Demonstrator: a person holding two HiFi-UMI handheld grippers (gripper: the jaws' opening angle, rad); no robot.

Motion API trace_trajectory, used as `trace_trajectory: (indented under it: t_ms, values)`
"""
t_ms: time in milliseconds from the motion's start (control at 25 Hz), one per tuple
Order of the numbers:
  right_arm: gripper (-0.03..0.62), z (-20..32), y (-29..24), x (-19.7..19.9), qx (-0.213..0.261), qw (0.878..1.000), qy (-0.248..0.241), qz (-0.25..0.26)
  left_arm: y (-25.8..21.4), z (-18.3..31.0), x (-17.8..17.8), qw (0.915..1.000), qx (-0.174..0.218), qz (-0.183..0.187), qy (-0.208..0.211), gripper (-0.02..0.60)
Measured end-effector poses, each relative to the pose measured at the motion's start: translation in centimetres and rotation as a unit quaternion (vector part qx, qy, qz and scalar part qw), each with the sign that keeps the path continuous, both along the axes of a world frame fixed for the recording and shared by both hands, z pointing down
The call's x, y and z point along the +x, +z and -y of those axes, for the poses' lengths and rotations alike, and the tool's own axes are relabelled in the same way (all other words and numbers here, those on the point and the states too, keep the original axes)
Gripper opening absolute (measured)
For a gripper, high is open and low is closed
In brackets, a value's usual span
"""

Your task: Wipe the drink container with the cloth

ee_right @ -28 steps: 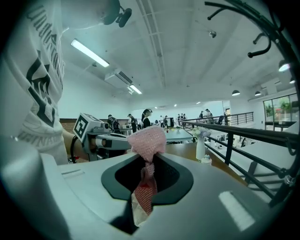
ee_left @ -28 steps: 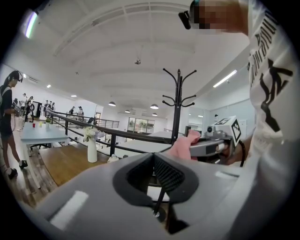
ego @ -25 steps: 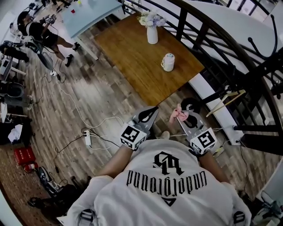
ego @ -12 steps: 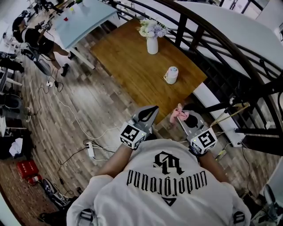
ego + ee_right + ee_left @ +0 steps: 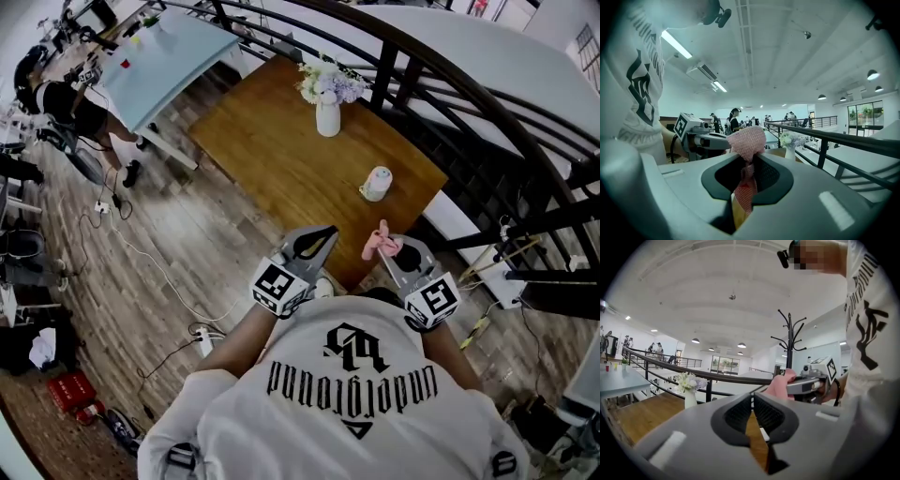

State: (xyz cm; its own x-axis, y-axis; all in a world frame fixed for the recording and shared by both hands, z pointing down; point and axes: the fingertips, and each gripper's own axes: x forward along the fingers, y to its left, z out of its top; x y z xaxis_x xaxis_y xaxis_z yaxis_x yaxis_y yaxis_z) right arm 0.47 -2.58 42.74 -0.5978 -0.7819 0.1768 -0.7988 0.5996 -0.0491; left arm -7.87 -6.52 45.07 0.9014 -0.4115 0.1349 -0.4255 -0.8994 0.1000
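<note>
while both grippers hang short of wooden surface (image 5: pixel 272 141), step in hand: approach. right gripper (image 5: pixel 392 251) clenched on pink cloth (image 5: pixel 379 242); left gripper (image 5: pixel 319 236) clenched, empty. drink container (image 5: pixel 377 183) upright on surface, 12 o'clock from cloth, well apart. next: carry cloth forward onto container.

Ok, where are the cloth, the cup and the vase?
cloth (image 5: pixel 380 244), head view, its bunched middle.
cup (image 5: pixel 377 184), head view, its side.
vase (image 5: pixel 327 119), head view, its white body.
</note>
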Motion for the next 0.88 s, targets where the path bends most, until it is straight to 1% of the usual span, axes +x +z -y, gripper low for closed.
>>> trace_trajectory:
  t_ms: [160, 360, 480, 600, 760, 880]
  values:
    - [0.043, 1.6, 0.3, 0.3, -0.012, 1.0, 0.013, -0.004, 0.7, 1.8, 0.2, 0.9997, -0.014, 0.003, 0.019, 0.052]
    - [0.043, 3.5, 1.2, 3.1, -0.017, 1.0, 0.021, -0.004, 1.5, 3.3, 2.9, 0.9992, -0.023, 0.001, 0.033, 0.052]
    - [0.043, 4.9, 1.5, 4.7, -0.022, 1.0, 0.019, -0.002, 1.2, 4.3, 4.4, 0.9993, -0.018, -0.002, 0.033, 0.054]
    - [0.043, 6.5, 2.2, 6.7, -0.03, 0.999, 0.022, -0.001, 1.8, 5.6, 5.8, 0.9993, -0.017, 0.009, 0.032, 0.063]
    - [0.043, 8.9, 3.2, 9.4, -0.044, 0.999, 0.026, 0.009, 3.0, 7.5, 8.2, 0.9987, -0.029, 0.02, 0.037, 0.111]
    - [0.043, 10.8, 4.0, 11.3, -0.052, 0.998, 0.025, 0.012, 4.6, 8.7, 10.6, 0.9972, -0.028, 0.038, 0.057, 0.18]
